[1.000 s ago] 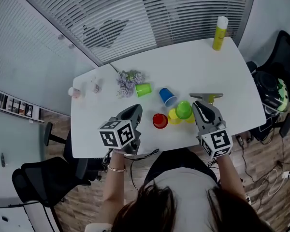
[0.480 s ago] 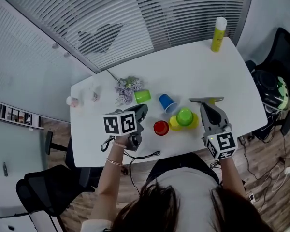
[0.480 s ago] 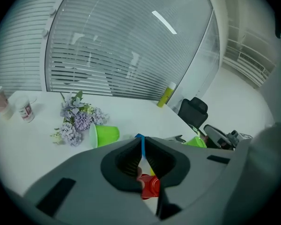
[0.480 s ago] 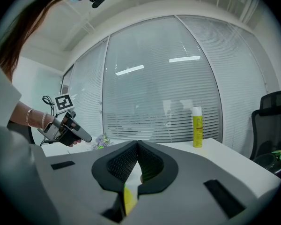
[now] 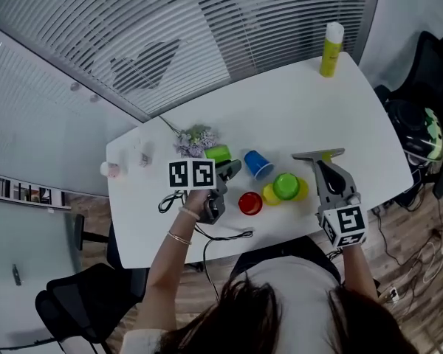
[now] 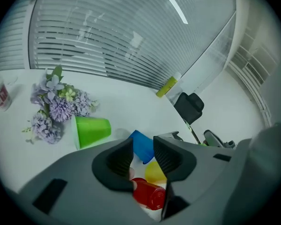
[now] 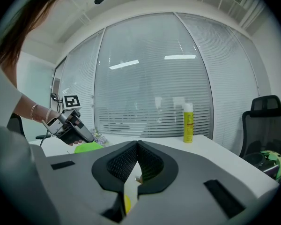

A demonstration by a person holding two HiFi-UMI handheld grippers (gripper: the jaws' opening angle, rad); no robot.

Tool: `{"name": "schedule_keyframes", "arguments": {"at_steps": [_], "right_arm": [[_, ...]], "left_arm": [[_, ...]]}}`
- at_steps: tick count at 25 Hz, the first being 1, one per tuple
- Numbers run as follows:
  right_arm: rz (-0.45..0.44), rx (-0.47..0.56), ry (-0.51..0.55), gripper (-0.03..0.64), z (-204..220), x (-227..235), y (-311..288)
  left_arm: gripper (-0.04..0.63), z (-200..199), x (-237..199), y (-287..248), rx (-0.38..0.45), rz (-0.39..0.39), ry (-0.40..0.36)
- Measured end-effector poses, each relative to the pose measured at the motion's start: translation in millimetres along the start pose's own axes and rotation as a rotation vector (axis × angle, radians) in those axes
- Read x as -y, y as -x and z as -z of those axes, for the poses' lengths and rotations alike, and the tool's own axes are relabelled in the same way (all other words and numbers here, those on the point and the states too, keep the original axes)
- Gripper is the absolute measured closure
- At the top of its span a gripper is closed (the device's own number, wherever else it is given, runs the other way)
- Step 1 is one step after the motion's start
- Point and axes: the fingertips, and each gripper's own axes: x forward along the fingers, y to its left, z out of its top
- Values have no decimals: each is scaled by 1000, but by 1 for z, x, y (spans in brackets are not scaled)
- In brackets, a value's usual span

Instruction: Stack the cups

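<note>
The left hand-held gripper (image 5: pixel 235 168) is opening, empty, maybe reaching to pinch the blue cup (image 5: pixel 258 164) next; the right hand-held gripper (image 5: pixel 321 158) is resting shut.

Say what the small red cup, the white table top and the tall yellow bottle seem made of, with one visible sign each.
Small red cup: probably glossy plastic; even bright colour, soft highlights.
White table top: likely laminate, smooth, matt; no grain shows.
Tall yellow bottle: seemingly plastic; opaque colour, white cap, too small for certainty.
</note>
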Motion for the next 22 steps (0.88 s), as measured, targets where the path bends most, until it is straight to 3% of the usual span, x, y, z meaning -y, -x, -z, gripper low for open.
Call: {"name": "schedule_keyframes", "arguments": {"at_steps": [10,22], "right_arm": [[68,-40,-13,589,13,22,1],[113,-79,-35,589,26,39,2]], "left_arm": [[386,8,-8,-48,-133,100,198],[329,14,-14,-83,-220,108,300]]}}
